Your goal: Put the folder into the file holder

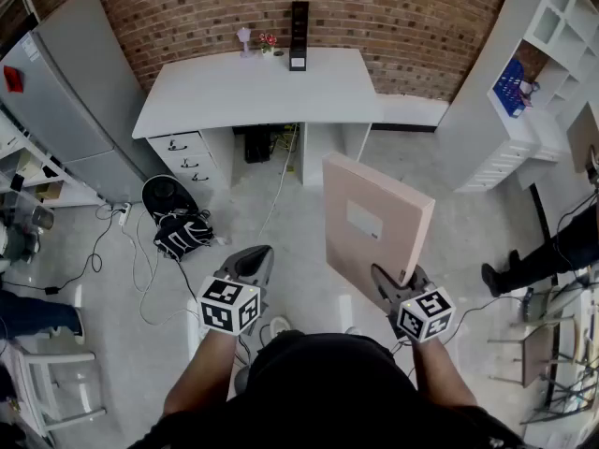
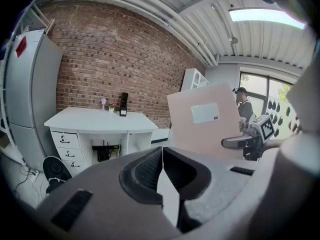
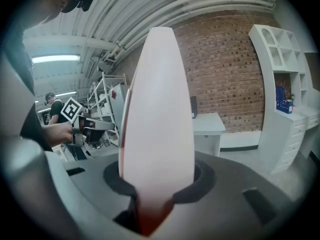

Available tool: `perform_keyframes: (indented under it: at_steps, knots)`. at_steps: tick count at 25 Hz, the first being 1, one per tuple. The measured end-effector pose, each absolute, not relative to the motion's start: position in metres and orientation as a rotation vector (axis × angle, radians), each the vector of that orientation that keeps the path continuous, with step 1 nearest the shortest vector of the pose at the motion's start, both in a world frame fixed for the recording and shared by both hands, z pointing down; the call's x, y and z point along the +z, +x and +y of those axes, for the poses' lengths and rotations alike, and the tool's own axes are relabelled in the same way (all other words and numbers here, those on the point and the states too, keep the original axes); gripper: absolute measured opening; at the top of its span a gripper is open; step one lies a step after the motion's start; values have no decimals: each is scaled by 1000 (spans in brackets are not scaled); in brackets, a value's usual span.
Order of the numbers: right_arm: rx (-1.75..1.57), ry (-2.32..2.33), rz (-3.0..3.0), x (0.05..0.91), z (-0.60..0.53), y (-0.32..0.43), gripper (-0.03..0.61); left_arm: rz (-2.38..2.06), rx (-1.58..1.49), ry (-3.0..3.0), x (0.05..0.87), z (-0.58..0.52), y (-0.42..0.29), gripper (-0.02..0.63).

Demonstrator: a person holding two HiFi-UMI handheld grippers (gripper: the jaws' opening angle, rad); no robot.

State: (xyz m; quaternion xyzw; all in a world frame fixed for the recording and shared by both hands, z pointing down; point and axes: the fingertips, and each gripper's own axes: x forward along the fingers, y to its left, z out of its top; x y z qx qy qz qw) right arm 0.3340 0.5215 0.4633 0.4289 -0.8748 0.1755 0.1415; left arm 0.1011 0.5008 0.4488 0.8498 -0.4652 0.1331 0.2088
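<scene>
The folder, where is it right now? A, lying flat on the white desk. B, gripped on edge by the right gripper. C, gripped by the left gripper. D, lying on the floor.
B: the folder stands on edge between the pads of the right gripper, off the white desk, while the left gripper is shut with nothing in it.

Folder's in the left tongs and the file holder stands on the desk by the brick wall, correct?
No, the folder is in the right tongs, shut on its lower edge; the right gripper view shows it. The file holder does stand on the desk by the brick wall.
</scene>
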Motion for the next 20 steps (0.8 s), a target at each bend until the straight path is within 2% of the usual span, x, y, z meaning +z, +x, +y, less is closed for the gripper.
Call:
perform_keyframes:
  at_steps: [14,20]
  knots:
    - [481,1264,-2527,459,504,302,150,-1279,356,2404,443,478,73,6]
    - [553,1306,-2534,456,496,281,169,-1273,342,2395,442,476,46,6]
